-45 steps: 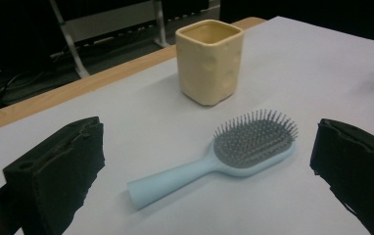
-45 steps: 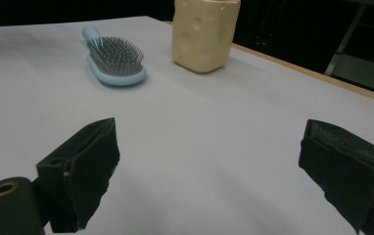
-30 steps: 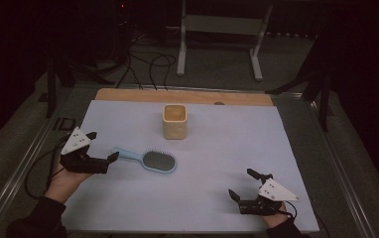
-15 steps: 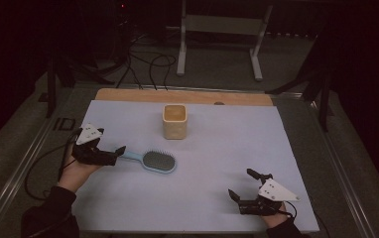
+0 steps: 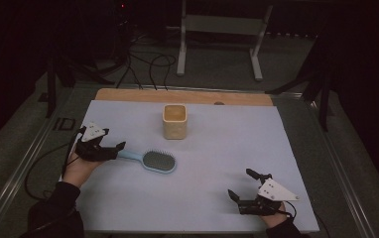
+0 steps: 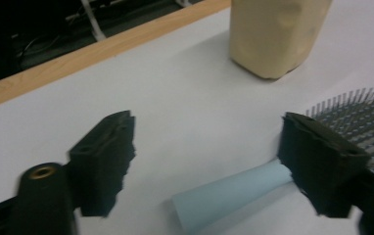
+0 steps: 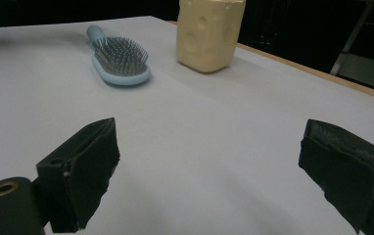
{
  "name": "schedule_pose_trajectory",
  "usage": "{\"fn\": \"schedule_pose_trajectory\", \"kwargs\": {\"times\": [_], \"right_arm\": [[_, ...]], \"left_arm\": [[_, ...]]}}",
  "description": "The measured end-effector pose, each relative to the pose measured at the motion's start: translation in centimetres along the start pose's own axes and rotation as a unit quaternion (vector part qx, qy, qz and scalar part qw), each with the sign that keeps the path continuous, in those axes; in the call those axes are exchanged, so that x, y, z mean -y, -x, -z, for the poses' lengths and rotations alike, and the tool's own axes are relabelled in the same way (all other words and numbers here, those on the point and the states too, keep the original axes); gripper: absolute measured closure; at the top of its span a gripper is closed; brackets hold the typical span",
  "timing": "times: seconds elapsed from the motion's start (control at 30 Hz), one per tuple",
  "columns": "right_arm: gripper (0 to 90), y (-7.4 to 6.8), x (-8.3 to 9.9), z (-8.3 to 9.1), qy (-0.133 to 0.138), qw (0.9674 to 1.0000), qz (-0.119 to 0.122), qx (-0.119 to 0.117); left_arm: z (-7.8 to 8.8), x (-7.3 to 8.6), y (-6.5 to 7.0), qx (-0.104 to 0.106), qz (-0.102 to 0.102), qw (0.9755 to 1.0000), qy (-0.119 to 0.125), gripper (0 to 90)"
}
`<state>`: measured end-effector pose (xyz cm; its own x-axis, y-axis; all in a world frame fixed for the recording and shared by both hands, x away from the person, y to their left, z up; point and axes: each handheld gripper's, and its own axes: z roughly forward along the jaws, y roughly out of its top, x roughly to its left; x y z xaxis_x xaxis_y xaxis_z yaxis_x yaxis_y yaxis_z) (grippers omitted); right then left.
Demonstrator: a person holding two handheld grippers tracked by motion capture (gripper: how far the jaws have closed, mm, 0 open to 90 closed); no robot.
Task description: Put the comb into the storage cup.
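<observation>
Blue hairbrush (image 5: 150, 160) lies flat on the white mat (image 5: 217, 148), left of centre, bristles up, handle pointing left toward my left gripper (image 5: 119, 148). Left jaws straddle the handle end: in the left gripper view the handle tip (image 6: 224, 198) sits between my two pads, one pad (image 6: 104, 161) off to one side with a clear gap, the other pad (image 6: 322, 166) close by where handle meets head. Jaws have just been closing with the handle between them, but they're apart and not pressing on it. Left gripper low over the mat at its left edge, hand (image 5: 81, 166) behind it.

Beige cup (image 5: 174, 121) stands upright on the mat, just beyond the brush head toward the far side, apart from it. It has round dimples on its sides in the right gripper view (image 7: 209, 34).

Right gripper (image 5: 242, 186) sits low at the near right of the mat, well apart from brush and cup. Its jaws are wide apart with nothing between them; only bare mat between the pads (image 7: 84, 166).

Wooden board edge (image 5: 182, 95) shows along the far side of the mat. Cable (image 5: 38, 168) trails from the left gripper off the mat's left side.
</observation>
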<state>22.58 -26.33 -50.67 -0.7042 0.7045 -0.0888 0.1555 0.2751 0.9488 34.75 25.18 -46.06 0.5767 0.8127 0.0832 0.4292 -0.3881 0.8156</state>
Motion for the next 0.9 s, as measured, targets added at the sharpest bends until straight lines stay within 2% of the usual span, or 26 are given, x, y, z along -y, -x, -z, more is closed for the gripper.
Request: {"fn": "schedule_pose_trajectory", "kwargs": {"times": [0.1, 0.3, 0.37, 0.4, 0.47, 0.53, 0.6, 0.67, 0.8, 0.9], "right_arm": [[7.5, 0.0, 0.0, 0.0, -0.002, 1.0, -0.002, -0.001], [7.5, 0.0, 0.1, 0.0, -0.002, 1.0, -0.002, -0.002], [7.5, 0.0, 0.0, 0.0, -0.001, 1.0, 0.0, -0.003], [7.5, 0.0, 0.0, 0.0, -0.001, 1.0, 0.0, -0.003], [7.5, 0.0, 0.1, 0.0, -0.003, 1.0, 0.0, -0.003], [7.5, 0.0, 0.0, 0.0, -0.002, 1.0, -0.001, -0.004], [7.5, 0.0, 0.0, 0.0, -0.002, 1.0, -0.001, -0.004], [7.5, 0.0, 0.1, 0.0, -0.001, 1.0, -0.002, -0.005], [7.5, -0.1, 0.0, 0.0, -0.001, 1.0, 0.0, -0.007], [7.5, -0.1, 0.1, -0.1, -0.001, 1.0, -0.002, -0.007]], "left_arm": [[-0.6, 0.3, -0.2, -0.003, 0.008, 0.9999, -0.014, 36.9], [-1.5, 0.6, -0.3, -0.005, 0.015, 0.9995, -0.029, 42.1], [-1.8, 0.6, -0.3, -0.006, 0.013, 0.9993, -0.035, 51.9], [-2.0, 0.6, -0.2, -0.01, 0.013, 0.9992, -0.038, 51.9], [-2.3, 0.7, -0.2, -0.005, 0.013, 0.9991, -0.04, 62.1], [-2.6, 0.7, -0.1, -0.004, 0.008, 0.9988, -0.048, 65.2], [-2.8, 0.7, 0.0, -0.007, 0.005, 0.9985, -0.054, 73.3], [-3.0, 0.6, 0.0, -0.008, 0.002, 0.9983, -0.058, 74.3], [-3.5, 0.4, 0.0, -0.015, -0.01, 0.9972, -0.073, 82.5], [-3.7, 0.3, -0.2, -0.016, -0.008, 0.9968, -0.078, 89.2]]}}
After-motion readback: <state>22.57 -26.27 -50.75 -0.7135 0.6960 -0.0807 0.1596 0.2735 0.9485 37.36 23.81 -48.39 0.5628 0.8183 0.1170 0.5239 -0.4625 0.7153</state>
